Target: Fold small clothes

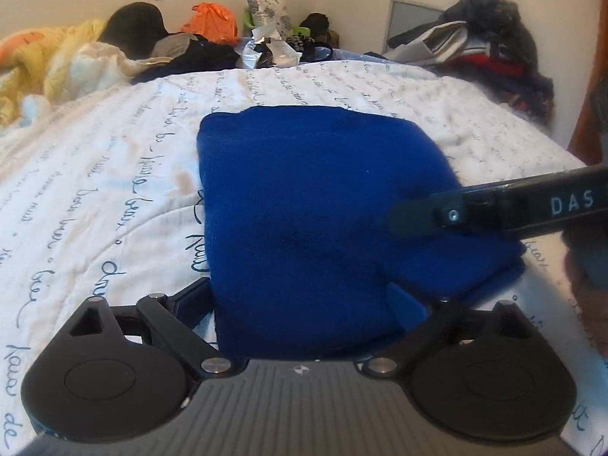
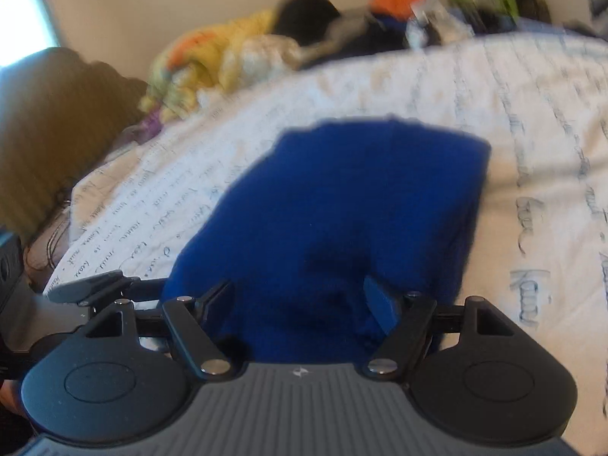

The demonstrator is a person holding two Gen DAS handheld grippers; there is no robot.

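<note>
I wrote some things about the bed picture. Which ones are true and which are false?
1. The blue cloth lies on a white bedspread with writing on it. True.
2. The blue cloth is spread out flat in one layer. False: it is folded over, with layered edges.
3. An orange bag sits at the far end of the bed. True.
4. The left gripper is clamped shut on nothing. False: its jaws stand wide, with the cloth between them.
5. The right gripper has its jaws apart. True.
</note>
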